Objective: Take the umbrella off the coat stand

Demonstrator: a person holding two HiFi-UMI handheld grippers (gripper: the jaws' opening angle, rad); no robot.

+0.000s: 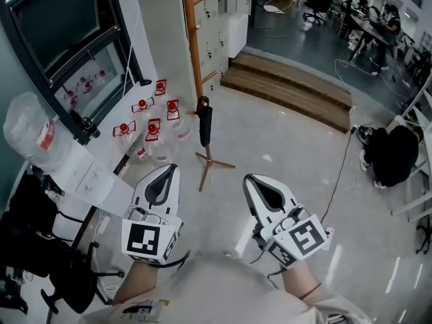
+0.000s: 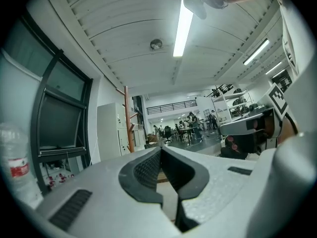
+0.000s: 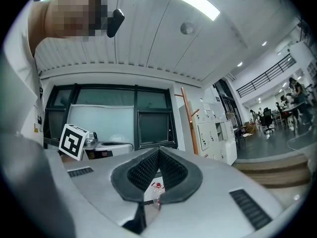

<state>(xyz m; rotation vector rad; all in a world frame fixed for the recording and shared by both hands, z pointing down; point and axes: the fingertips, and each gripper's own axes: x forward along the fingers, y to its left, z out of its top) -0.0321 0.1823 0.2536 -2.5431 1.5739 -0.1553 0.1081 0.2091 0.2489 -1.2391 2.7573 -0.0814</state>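
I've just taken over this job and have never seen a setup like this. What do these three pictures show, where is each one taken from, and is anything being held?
There is no robot arm here. A person carries a hand-held gripper in each hand. The head view comes from a camera on the person's head and looks down on the left gripper and the right gripper above a pale floor. The other two views come from a camera riding on each gripper, looking along its own jaws. In both, the jaws are together with nothing between them, so nothing is held. Ahead stands a wooden coat stand with a folded black umbrella hanging low on it, not yet touched. To its left, red-capped bottles stand on the floor.
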